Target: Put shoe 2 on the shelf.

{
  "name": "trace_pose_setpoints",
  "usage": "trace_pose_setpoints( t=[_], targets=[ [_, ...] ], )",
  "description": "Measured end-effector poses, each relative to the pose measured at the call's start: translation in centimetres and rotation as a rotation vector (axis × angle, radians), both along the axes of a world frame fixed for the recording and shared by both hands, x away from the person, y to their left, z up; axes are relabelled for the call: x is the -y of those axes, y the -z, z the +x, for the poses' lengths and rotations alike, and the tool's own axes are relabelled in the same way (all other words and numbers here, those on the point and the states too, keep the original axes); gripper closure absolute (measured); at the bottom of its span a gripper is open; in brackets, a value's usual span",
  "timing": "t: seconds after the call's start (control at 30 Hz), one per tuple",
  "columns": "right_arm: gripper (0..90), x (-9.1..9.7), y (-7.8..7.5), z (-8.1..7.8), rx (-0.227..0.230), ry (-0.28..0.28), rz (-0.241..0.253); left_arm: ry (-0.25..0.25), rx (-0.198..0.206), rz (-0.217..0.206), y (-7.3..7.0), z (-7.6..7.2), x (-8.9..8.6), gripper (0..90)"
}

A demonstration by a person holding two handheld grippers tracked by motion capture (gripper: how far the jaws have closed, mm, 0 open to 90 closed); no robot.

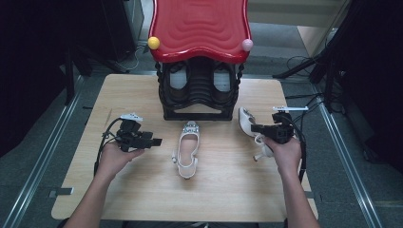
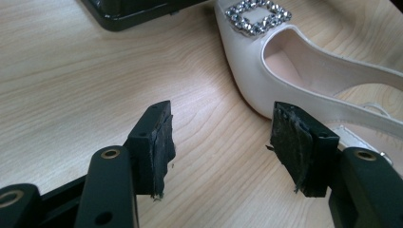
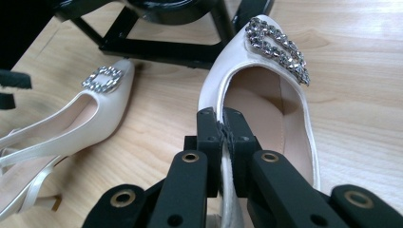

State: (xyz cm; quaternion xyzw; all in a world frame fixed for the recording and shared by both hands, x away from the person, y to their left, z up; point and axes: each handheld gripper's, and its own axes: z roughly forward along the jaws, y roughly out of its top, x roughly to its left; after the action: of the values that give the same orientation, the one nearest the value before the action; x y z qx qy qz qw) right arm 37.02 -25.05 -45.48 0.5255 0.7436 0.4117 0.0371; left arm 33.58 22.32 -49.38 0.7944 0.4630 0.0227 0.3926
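Two white slingback shoes with rhinestone buckles are on the wooden table. One shoe (image 1: 187,149) (image 2: 304,71) (image 3: 71,123) lies flat at the table's middle, toe toward the rack. My left gripper (image 1: 156,141) (image 2: 221,147) hovers just left of it, jaws open and nothing between them. The other shoe (image 1: 247,124) (image 3: 266,95) is at the right, tilted, its toe near the rack's base. My right gripper (image 1: 255,128) (image 3: 222,137) is shut on that shoe's side wall, one pad inside and one outside.
A black shoe rack (image 1: 199,90) with a red wavy top (image 1: 199,26) stands at the table's back middle, with dark shoes inside. Its base bar (image 3: 161,50) lies just beyond both white shoes. Bare table (image 1: 142,190) spreads in front.
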Motion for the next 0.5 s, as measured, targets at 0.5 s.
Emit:
trace_pose_setpoints(
  t=[0.5],
  targets=[
    [88.3,-3.5,0.1,-1.8,-0.002,-0.101,-0.002,0.025,-0.001,0.012,0.1,0.6,1.0,40.8]
  ],
)
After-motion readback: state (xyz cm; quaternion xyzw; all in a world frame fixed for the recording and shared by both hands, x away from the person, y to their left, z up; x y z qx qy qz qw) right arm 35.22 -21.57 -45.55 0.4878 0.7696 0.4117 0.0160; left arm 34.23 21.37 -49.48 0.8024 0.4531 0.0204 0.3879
